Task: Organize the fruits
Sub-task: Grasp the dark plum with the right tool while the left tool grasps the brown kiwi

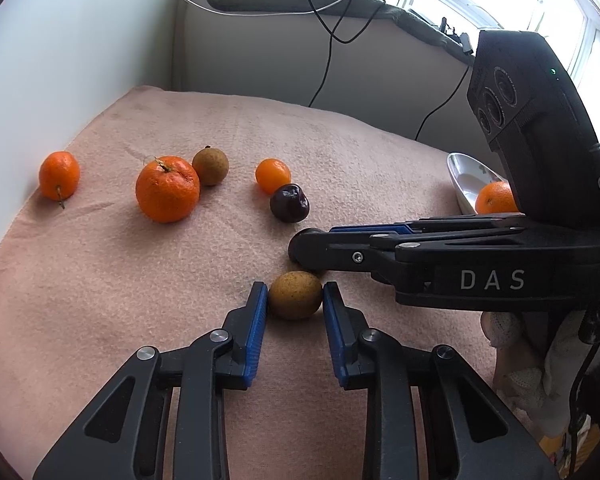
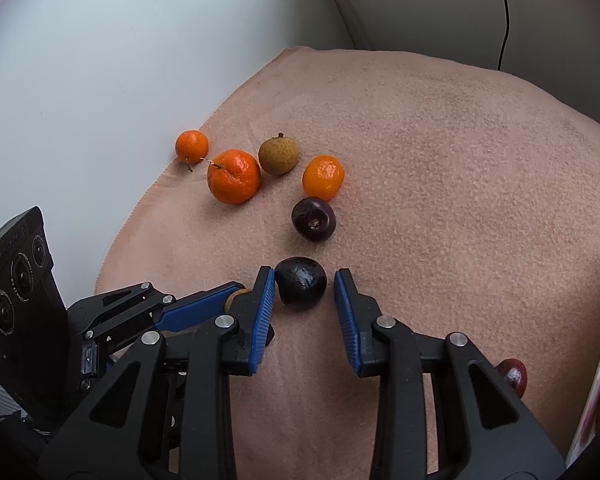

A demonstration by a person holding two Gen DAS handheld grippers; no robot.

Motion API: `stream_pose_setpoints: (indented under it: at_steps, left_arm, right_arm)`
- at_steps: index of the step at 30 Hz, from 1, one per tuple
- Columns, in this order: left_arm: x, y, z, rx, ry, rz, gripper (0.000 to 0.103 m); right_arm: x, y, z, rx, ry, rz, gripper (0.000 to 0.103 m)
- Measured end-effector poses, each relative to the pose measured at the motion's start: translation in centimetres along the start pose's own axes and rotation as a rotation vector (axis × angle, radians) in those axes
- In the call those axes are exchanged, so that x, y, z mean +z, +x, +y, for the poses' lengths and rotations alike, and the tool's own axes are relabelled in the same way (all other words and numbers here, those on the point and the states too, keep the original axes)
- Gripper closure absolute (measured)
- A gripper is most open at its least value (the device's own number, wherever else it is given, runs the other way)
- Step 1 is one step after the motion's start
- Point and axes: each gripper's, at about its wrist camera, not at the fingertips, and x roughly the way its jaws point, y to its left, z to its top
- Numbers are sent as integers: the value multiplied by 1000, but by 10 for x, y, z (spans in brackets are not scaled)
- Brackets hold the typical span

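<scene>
Left tool clamps a brown longan on the pink blanket. Right tool brackets a dark plum; left pad touching, right pad apart.

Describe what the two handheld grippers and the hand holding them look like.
Both grippers, left and right, have black linkage arms with silver pivot pins and ribbed blue finger pads. The right one's body carries white "DAS" lettering and a black camera block with round lenses. A white knit glove covers the hand.
</scene>
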Motion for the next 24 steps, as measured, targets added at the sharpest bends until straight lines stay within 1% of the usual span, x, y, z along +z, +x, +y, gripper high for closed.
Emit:
stream_pose_setpoints:
  at_steps: [5, 8, 14, 24]
  left_arm:
    - [-1, -3, -2, 5, -5, -4, 76]
    - [-2, -6, -1, 4, -11, -8, 76]
    - [0, -10, -9, -4, -6, -18, 76]
    - [8, -15, -44, -58, 26, -48, 76]
  right_arm:
    - [-1, -4, -1, 9, 11, -13, 76]
    - [-5, -14, -3, 17, 21, -30, 76]
    - [-14, -41, -11, 8, 24, -79, 76]
    - [-39, -101, -34, -20, 43, -170, 76]
